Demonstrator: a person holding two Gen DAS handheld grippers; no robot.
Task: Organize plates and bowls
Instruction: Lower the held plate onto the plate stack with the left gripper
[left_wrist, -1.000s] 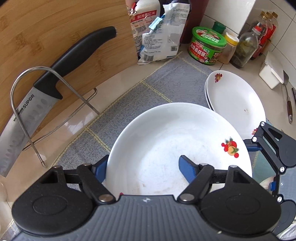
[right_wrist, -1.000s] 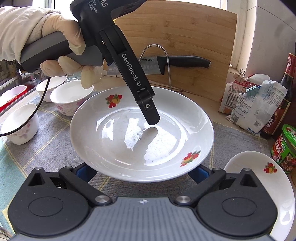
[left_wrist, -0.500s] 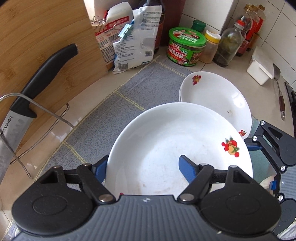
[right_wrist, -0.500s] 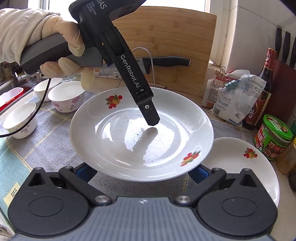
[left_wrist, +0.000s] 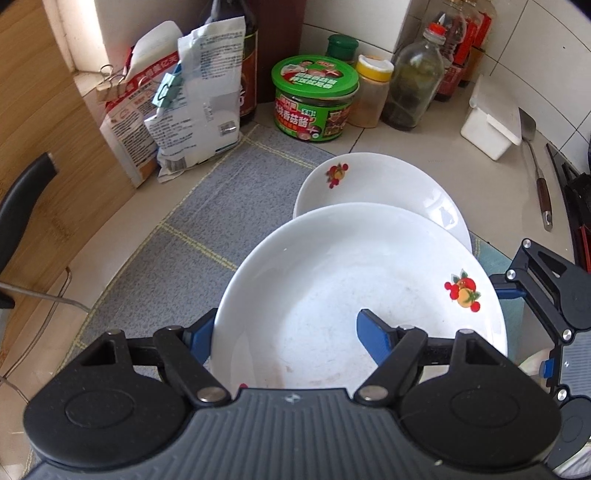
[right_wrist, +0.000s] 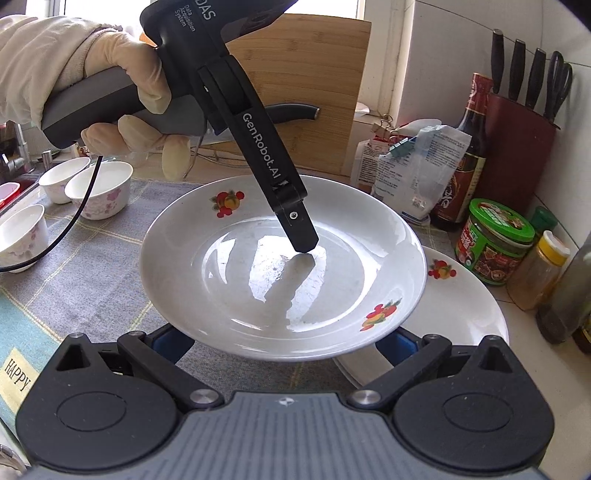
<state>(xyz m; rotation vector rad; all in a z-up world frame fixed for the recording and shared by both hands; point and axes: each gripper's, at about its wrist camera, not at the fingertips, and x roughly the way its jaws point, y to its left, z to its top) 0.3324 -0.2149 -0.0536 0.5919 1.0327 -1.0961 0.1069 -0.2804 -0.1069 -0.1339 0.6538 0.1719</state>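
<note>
A white fruit-printed plate (right_wrist: 258, 295) is held above a grey woven mat (left_wrist: 207, 206), partly over a second white plate (left_wrist: 384, 184); three small white bowls (right_wrist: 99, 188) sit left.

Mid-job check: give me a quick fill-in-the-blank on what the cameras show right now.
The left gripper is shut on the raised plate, which shows ___ fruit prints in the right wrist view.
It hangs partly over the lower plate, beside a jar with a ___ lid.
Left of them stand ___ small bowls.
Answers: two; green; three.
</note>
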